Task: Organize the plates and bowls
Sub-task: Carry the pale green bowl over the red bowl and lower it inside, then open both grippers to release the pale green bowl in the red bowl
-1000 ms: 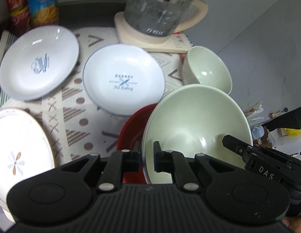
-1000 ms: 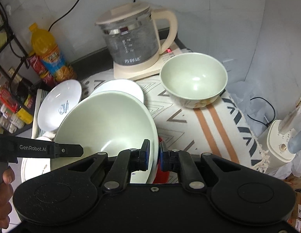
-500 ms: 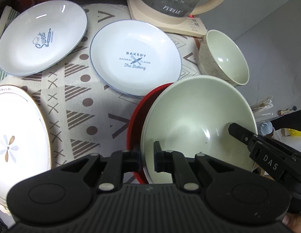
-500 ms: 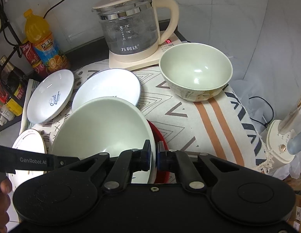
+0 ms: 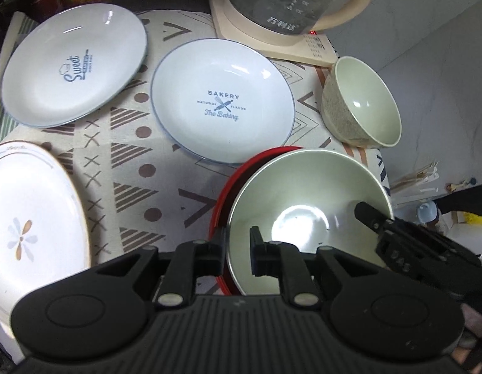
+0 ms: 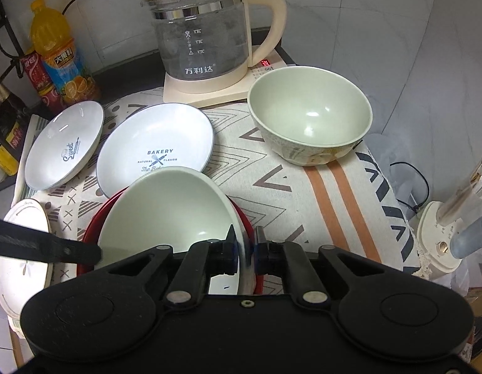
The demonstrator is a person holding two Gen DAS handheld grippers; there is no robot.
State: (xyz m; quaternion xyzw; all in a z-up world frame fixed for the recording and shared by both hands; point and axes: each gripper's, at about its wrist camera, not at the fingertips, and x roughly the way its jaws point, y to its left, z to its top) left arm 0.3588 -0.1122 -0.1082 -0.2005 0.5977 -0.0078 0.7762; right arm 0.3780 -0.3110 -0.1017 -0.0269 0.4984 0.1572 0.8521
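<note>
A large pale green bowl (image 5: 306, 205) sits inside a red bowl (image 5: 241, 168) at the near edge of the patterned cloth. My left gripper (image 5: 238, 251) straddles its left rim with the jaws a little apart. My right gripper (image 6: 244, 249) pinches its right rim (image 6: 241, 240); the green bowl (image 6: 169, 205) and red bowl (image 6: 94, 221) fill the right wrist view's near left. A smaller green bowl (image 5: 362, 103) (image 6: 309, 115) stands at the far right. Two white plates, "Bakery" (image 5: 222, 103) (image 6: 153, 146) and "Sweet" (image 5: 73, 62) (image 6: 65, 143), lie behind.
A white flower plate (image 5: 26, 227) (image 6: 23, 249) lies at the left edge. A glass kettle (image 6: 206, 34) on a cream base (image 5: 269, 37) stands at the back. Drink bottles (image 6: 60, 53) stand at the back left. The table's right edge drops off beside the small bowl.
The green bowl has come down from a tilted, lifted pose and now nests level in the red bowl. My left jaws have opened a little around its rim.
</note>
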